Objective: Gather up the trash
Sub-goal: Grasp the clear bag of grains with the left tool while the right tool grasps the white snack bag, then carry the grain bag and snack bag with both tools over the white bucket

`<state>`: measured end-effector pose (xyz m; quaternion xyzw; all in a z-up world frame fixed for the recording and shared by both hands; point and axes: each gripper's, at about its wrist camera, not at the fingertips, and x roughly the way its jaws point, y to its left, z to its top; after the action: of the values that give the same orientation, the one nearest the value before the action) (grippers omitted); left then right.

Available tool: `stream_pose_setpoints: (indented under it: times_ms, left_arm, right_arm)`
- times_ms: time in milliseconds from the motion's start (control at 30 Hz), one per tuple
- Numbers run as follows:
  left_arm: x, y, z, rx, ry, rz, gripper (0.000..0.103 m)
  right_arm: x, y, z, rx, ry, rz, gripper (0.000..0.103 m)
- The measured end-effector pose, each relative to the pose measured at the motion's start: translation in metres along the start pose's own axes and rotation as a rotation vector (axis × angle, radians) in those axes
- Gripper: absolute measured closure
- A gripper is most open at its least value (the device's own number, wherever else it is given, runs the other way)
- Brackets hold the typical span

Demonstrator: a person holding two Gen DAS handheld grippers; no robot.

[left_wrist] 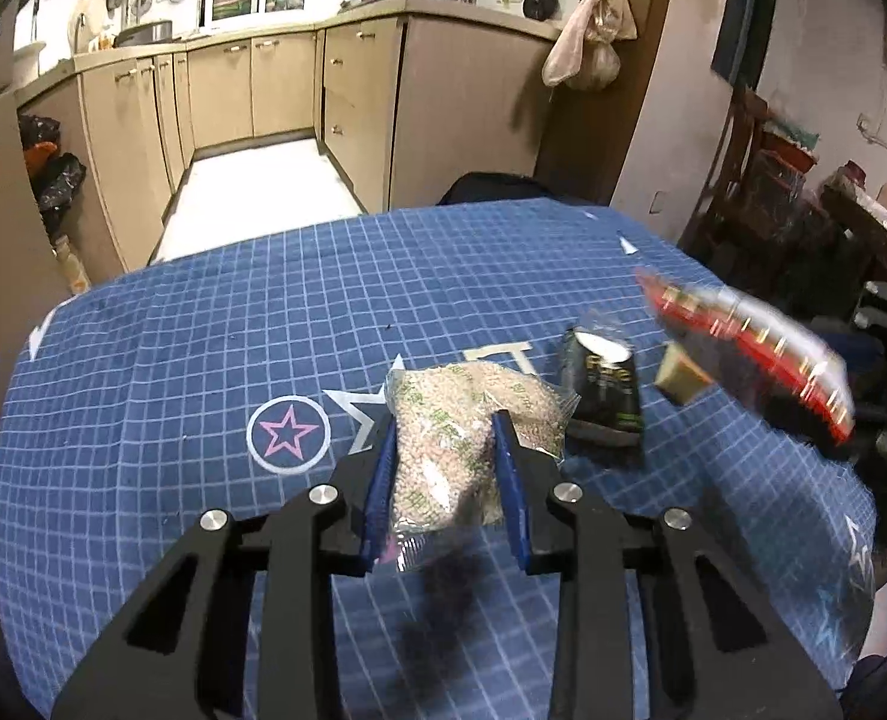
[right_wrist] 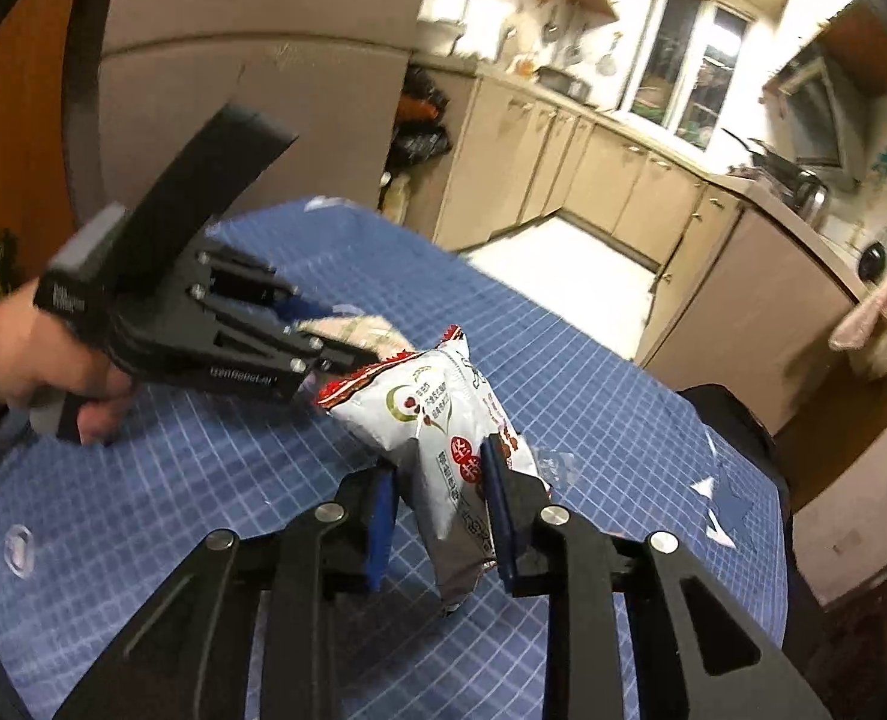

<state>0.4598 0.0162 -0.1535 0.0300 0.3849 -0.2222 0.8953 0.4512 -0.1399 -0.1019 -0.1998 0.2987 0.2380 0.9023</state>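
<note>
Hidden: lower end of the clear bag of pale grains [left_wrist: 473, 420] tucked between the blue pads; printed text on it too small to read.
Blurred: red-edged packet [left_wrist: 755, 354] smeared at the right of the left wrist view, so its print unreadable there; right gripper's body cut off at that frame's edge.
Left gripper [left_wrist: 446, 438]: pinching the grain bag, pads pressed into both sides, bag raised off the cloth with its shadow below.
Right gripper [right_wrist: 437, 468]: clamped on the white and red snack packet [right_wrist: 443, 420], crumpled, silver inside showing at the lower end, held clear of the table.
Left hand [right_wrist: 29, 360]: wrapped round the left gripper's handle, seen from the right wrist view.
Still on the table: black wrapper [left_wrist: 605, 396] just right of the grain bag, top torn open.
Table [left_wrist: 203, 330]: blue grid cloth with star prints, mostly bare to the left and far side.
Edges: far rim drops to a white kitchen floor [left_wrist: 263, 192]; beige cabinets [left_wrist: 431, 102] beyond, well apart.
</note>
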Motion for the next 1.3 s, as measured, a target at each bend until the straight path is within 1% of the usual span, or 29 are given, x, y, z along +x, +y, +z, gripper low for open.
stream_pose_setpoints:
  times_ms: [100, 233, 333, 400, 467, 500, 567, 700, 767, 800, 900, 1000, 1167, 1300]
  left_arm:
    - [-0.019, -0.009, -0.003, 0.0, -0.034, 0.006, 0.074]
    - [-0.05, -0.024, -0.006, -0.008, -0.09, -0.021, 0.074]
    - [-0.074, -0.049, -0.008, 0.006, -0.133, -0.035, 0.074]
    - [-0.092, -0.069, -0.011, 0.013, -0.166, -0.05, 0.074]
    - [-0.104, -0.088, -0.012, 0.025, -0.193, -0.06, 0.074]
    - [-0.111, -0.1, -0.014, 0.034, -0.209, -0.076, 0.074]
    - [-0.124, -0.126, -0.018, 0.066, -0.241, -0.069, 0.074]
    - [-0.14, -0.166, -0.024, 0.107, -0.29, -0.059, 0.074]
    - [-0.146, -0.188, -0.028, 0.118, -0.308, -0.057, 0.074]
    - [-0.15, -0.205, -0.032, 0.135, -0.324, -0.053, 0.074]
    - [-0.158, -0.24, -0.037, 0.169, -0.349, -0.065, 0.074]
    - [-0.164, -0.278, -0.047, 0.211, -0.364, -0.094, 0.074]
    - [-0.172, -0.324, -0.06, 0.241, -0.372, -0.147, 0.074]
    - [-0.175, -0.363, -0.073, 0.277, -0.362, -0.193, 0.074]
  right_arm:
    - [-0.03, -0.002, -0.005, 0.065, -0.044, -0.028, 0.075]
    - [-0.074, -0.008, -0.016, 0.149, -0.088, -0.073, 0.075]
    - [-0.111, -0.018, -0.033, 0.234, -0.123, -0.101, 0.075]
    - [-0.143, -0.025, -0.049, 0.302, -0.149, -0.13, 0.075]
    - [-0.166, -0.032, -0.066, 0.355, -0.167, -0.157, 0.075]
    - [-0.184, -0.035, -0.077, 0.389, -0.177, -0.182, 0.075]
    - [-0.212, -0.04, -0.096, 0.443, -0.193, -0.217, 0.075]
    - [-0.262, -0.04, -0.134, 0.529, -0.207, -0.33, 0.075]
    - [-0.281, -0.035, -0.152, 0.547, -0.205, -0.394, 0.075]
    - [-0.291, -0.032, -0.161, 0.556, -0.206, -0.424, 0.075]
    - [-0.315, -0.023, -0.18, 0.575, -0.208, -0.495, 0.075]
    - [-0.346, -0.019, -0.204, 0.593, -0.21, -0.554, 0.075]
    - [-0.387, -0.013, -0.24, 0.611, -0.21, -0.621, 0.075]
    - [-0.421, -0.012, -0.28, 0.661, -0.209, -0.658, 0.075]
